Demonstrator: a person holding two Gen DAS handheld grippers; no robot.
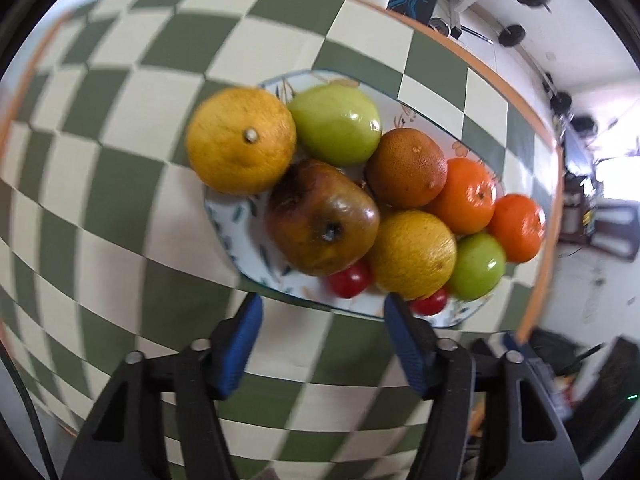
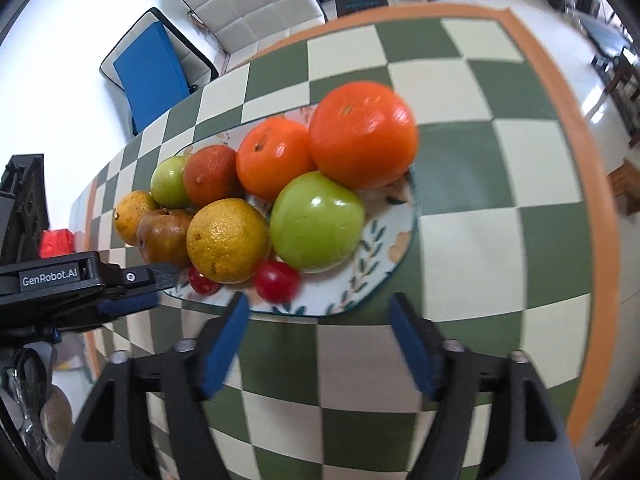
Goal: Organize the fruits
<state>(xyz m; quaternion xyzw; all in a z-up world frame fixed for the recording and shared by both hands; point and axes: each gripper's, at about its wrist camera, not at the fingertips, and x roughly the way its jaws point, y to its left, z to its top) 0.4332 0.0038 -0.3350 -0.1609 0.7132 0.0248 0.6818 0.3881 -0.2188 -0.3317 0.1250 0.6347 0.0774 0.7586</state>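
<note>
A patterned white plate (image 1: 240, 236) (image 2: 380, 264) on a green-and-cream checked tablecloth holds several fruits. In the left wrist view there are a yellow orange (image 1: 240, 140), a green apple (image 1: 336, 122), a bruised brown apple (image 1: 322, 218), a dark orange (image 1: 406, 168), another yellow orange (image 1: 412, 254), two tangerines (image 1: 466, 196), a small green apple (image 1: 478, 266) and two cherry tomatoes (image 1: 350, 280). My left gripper (image 1: 322, 308) is open and empty, just short of the plate's near rim. My right gripper (image 2: 318, 308) is open and empty at the plate's near rim, by a tomato (image 2: 277, 281).
The left gripper's body (image 2: 76, 284) shows at the left of the right wrist view. A white chair (image 2: 252, 0) and a blue-cushioned chair (image 2: 152, 76) stand beyond the table. The orange-bordered table edge (image 2: 576, 160) runs on the right. A red object (image 2: 56, 242) lies at the left.
</note>
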